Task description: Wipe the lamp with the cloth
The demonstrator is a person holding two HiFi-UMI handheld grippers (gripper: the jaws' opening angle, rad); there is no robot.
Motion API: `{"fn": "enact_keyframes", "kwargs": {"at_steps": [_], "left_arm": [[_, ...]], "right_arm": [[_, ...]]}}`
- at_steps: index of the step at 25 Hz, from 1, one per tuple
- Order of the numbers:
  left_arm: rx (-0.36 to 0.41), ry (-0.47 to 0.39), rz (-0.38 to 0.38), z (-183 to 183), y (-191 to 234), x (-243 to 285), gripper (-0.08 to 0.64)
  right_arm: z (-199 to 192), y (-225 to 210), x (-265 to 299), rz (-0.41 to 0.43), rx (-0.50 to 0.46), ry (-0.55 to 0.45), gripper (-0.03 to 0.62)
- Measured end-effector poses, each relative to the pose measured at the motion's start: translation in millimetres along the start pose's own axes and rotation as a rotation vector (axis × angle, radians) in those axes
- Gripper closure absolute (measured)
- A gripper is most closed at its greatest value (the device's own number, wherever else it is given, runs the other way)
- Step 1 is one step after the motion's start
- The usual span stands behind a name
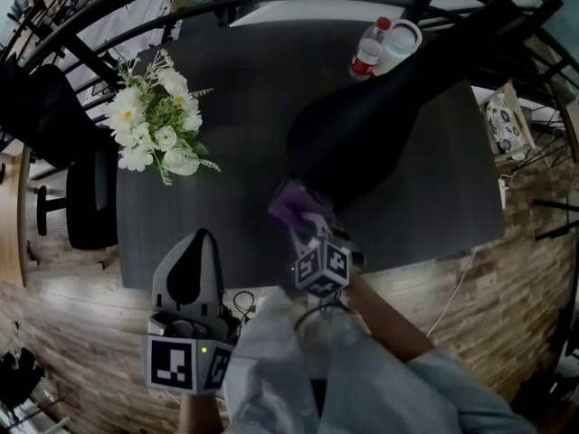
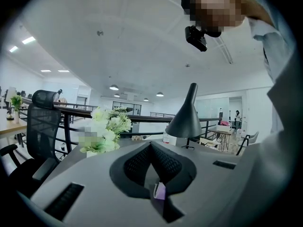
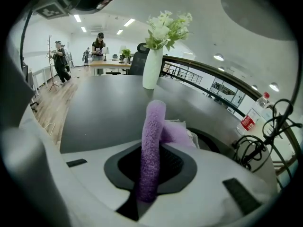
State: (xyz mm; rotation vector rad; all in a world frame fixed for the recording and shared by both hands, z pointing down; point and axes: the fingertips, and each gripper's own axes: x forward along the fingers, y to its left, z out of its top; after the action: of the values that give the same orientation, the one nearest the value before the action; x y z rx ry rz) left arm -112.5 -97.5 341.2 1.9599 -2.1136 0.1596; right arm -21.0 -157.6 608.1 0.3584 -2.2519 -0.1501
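Lamp: black lamp (image 1: 362,143) standing on the dark worktop (image 1: 244,89), right of centre; its wide cone shade faces the person and its stem runs off toward the far right corner.
Office chair: black chair (image 1: 86,197) beside the worktop's left edge, on the wooden floor (image 1: 81,333).
Flowers: white and green bunch (image 1: 154,120) on the left part of the worktop, well apart from the lamp; the right gripper view shows it upright in a white vase (image 3: 152,70).
Left tool: left tool (image 1: 201,242) held off the worktop's near edge, over the floor; its jaws are pressed together. A small purple-and-white scrap (image 2: 159,191) shows low behind the pads; what it is cannot be told.
Cloth: purple fluffy cloth (image 1: 291,204) at the near edge of the lamp shade, above the worktop; whether it touches the shade cannot be told.
Right tool: right tool (image 1: 306,224) clamped on the cloth, a folded strip of which stands up past the jaws.
Sleeve: pale sleeve (image 1: 362,378) behind the right tool.
Bottle: clear bottle with a red label (image 1: 367,52) at the worktop's far right, beside the lamp stem.
White container: round white container (image 1: 400,42) just right of the bottle, touching or nearly so.
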Motion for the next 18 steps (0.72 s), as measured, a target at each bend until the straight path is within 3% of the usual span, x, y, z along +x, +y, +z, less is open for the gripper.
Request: {"fn": "enact_keyframes", "kwargs": {"at_steps": [7, 11, 18], "left_arm": [[0.001, 0.003, -0.028, 1, -12, 13, 0.555], [0.007, 0.003, -0.046, 2, -20, 21, 0.555], [0.014, 0.004, -0.054, 4, -31, 30, 0.555]], "right_arm": [[-24, -21, -30, -0.023, 0.016, 0.006, 0.538], [-51, -59, -41, -0.096, 0.074, 0.041, 0.538], [-72, -125, -47, -0.202, 0.077, 0.060, 0.538]]}}
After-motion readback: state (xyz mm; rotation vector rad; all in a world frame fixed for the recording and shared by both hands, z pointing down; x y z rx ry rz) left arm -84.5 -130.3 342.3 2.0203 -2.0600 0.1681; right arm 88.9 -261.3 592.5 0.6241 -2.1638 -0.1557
